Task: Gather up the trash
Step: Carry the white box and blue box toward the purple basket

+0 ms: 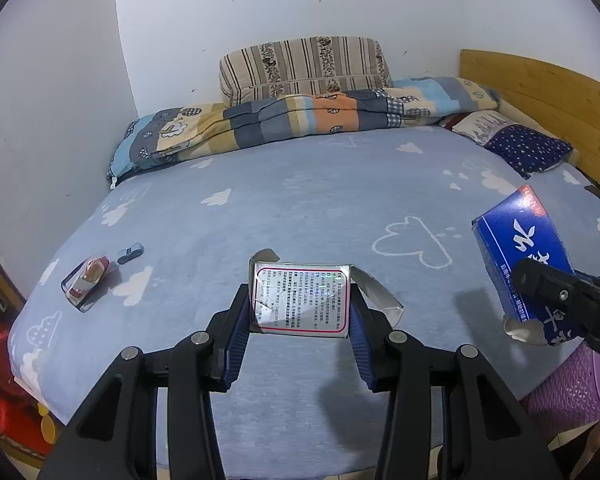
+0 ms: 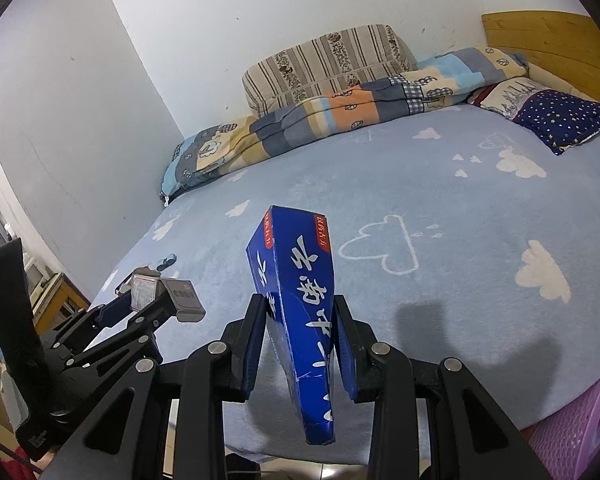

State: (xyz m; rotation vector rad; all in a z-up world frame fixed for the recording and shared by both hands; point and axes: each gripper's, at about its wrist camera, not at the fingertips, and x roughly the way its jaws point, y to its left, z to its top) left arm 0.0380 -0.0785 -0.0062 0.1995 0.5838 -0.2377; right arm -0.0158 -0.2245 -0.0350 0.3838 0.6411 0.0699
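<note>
The left tongs (image 1: 300, 312) clench a silver carton (image 1: 300, 300); the right tongs (image 2: 300, 344) clench a blue box (image 2: 300, 300), long axis toward twelve o'clock. A purple basket (image 2: 580, 432) sits at four o'clock, nearer the right hand. Two wrappers (image 1: 87, 282) remain on the bed (image 1: 320, 200) at ten o'clock of the left tongs.

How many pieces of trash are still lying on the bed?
2. A red-and-white wrapper lies near the bed's left edge, and a small blue scrap sits just beyond it. More may be hidden under the quilt.
</note>
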